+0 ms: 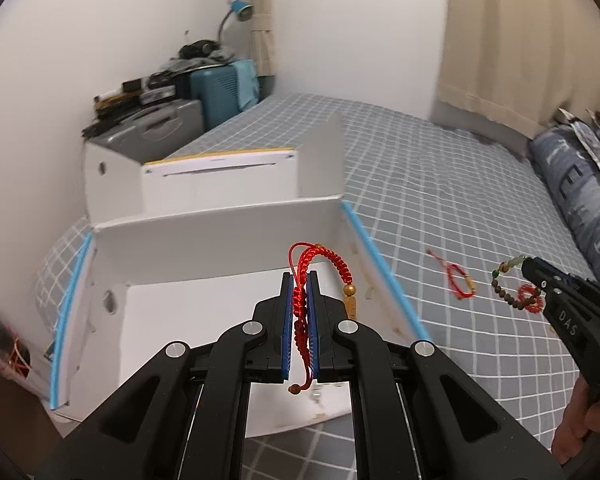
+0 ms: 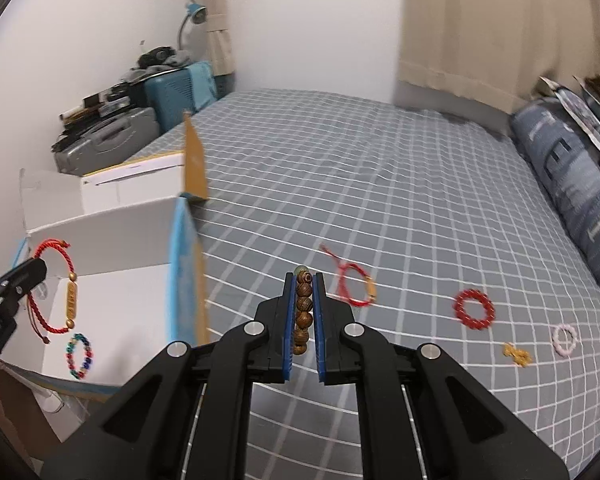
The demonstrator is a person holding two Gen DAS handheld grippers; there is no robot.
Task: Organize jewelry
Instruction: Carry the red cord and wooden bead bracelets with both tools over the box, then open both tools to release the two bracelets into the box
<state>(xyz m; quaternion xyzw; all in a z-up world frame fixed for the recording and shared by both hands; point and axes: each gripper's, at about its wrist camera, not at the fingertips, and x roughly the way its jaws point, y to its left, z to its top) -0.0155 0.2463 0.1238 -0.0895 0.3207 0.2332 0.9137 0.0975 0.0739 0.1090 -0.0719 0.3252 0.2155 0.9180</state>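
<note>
Gripping a red braided cord bracelet in my left tool, I have its blue pads pressed tight on the knotted cord. The loop of the bracelet arches out past the fingertips, and its gold beads and gold barrel charm hang to the right of the tool, above the white floor of the open cardboard box. From the right wrist view the same bracelet dangles from the tool tip over the box, with a multicoloured bead bracelet lying on the box floor just below it.

My right tool is clamped on a wooden bead bracelet, a column of brown beads caught between the blue pads, with a greenish bead at the top. In the left wrist view the rest of that strand hangs from the right tool, over the bed.

The box sits on the grey checked bedsheet, with its flaps standing up and blue tape along the edges. Other pieces lie on the sheet, well apart from the box: a red cord bracelet with a gold charm nearest my right tool, then a red bead ring, a small gold trinket and a pale pink bead ring. A rolled dark blue quilt lies along the far right side of the bed.
</note>
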